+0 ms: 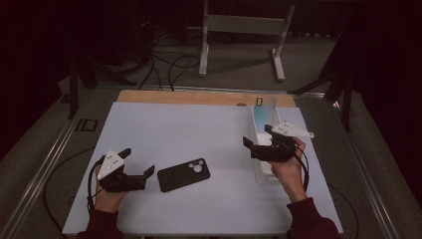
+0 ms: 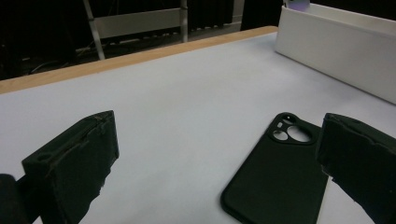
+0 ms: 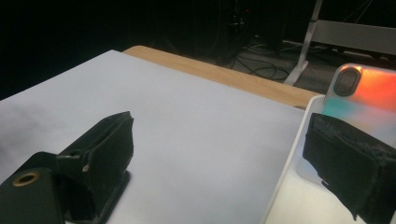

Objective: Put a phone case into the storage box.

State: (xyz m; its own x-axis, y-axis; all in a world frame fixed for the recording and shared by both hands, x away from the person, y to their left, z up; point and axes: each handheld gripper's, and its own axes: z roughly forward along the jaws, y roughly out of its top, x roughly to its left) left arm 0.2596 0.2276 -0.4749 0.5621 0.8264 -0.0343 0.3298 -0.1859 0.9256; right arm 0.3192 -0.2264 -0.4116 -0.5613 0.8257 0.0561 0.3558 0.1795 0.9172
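Black phone case (image 1: 183, 175) is laid flat, camera cut-outs up, on the white table mat (image 1: 189, 129), just beside the left gripper (image 1: 141, 160). That gripper's jaws are spread wide, with nothing held. The right gripper (image 1: 258, 136) is likewise released, positioned at the white tray (image 1: 255, 124), in which a colourful phone (image 3: 373, 93) is propped.

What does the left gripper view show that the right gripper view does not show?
The left gripper view shows the black phone case lying flat on the white mat, camera cutout up, between the open jaws of the left gripper. The right gripper view shows the phone with the orange and teal back leaning in the white tray, beside the open right gripper. Both views share the white mat and the wooden table edge.
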